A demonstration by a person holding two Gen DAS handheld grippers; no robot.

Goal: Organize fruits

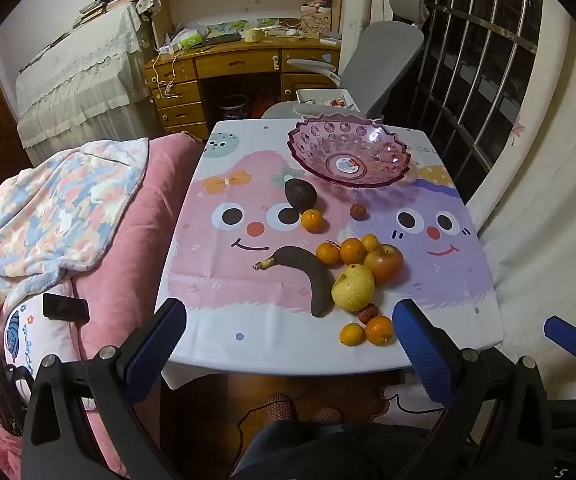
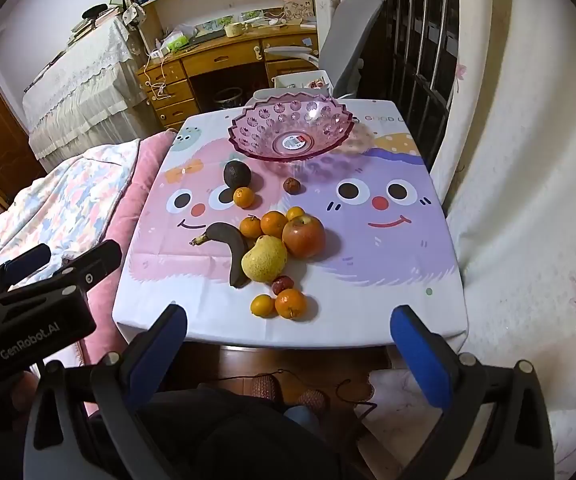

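Nothing has gone into the bowl (image 1: 348,152) yet; this looks like the very start, with both claws held back over the near edge of the desk (image 1: 207,344). The pink bowl sits empty at the far end. The fruit lies loose on the cloth: an avocado (image 1: 300,194) with an orange (image 1: 312,220) touching it near the bowl, a small dark fruit (image 1: 357,211) apart, then a cluster of oranges, apple (image 1: 384,264), pear (image 1: 352,288) and a blackened banana (image 1: 308,276) closer in.

The left claw (image 1: 290,340) and right claw (image 2: 288,340) both tilt steeply down toward the desk, jaws spread wide, holding nothing. The next move, I'd judge, calls for reaching forward to the two oranges (image 2: 279,304) nearest the edge and closing on one.
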